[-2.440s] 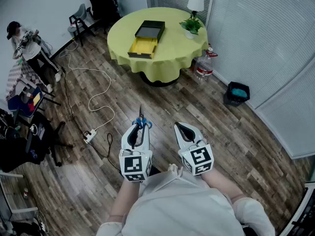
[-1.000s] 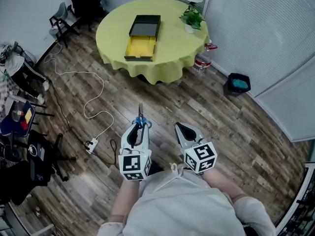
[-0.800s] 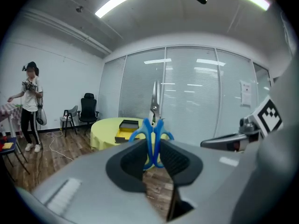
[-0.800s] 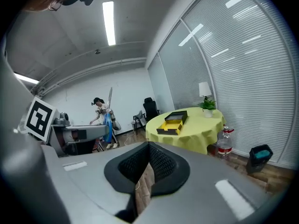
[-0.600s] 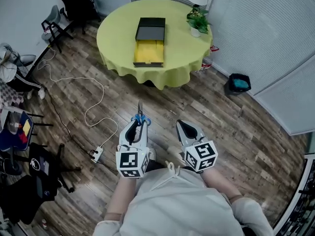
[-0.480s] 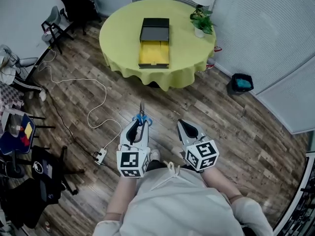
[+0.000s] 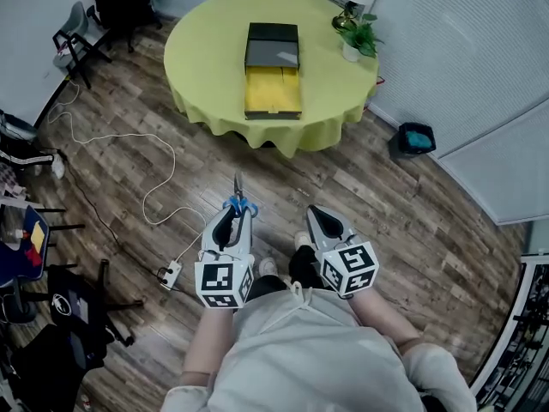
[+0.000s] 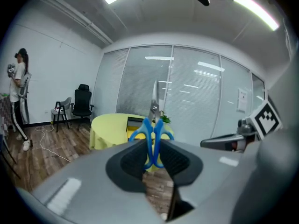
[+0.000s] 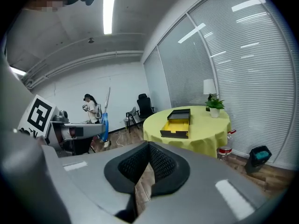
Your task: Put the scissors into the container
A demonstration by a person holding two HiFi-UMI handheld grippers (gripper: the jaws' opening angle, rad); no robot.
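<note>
The left hand-held gripper (image 7: 235, 214) clamps the scissors (image 7: 238, 197) by the handles, blades aimed straight at the container (image 7: 273, 80) on the desk (image 7: 202, 45), well ahead; right hand-held gripper (image 7: 316, 218) closed, empty.

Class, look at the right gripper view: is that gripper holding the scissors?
No, the right gripper has its jaws together with nothing between them; the scissors sit in the left gripper.
</note>
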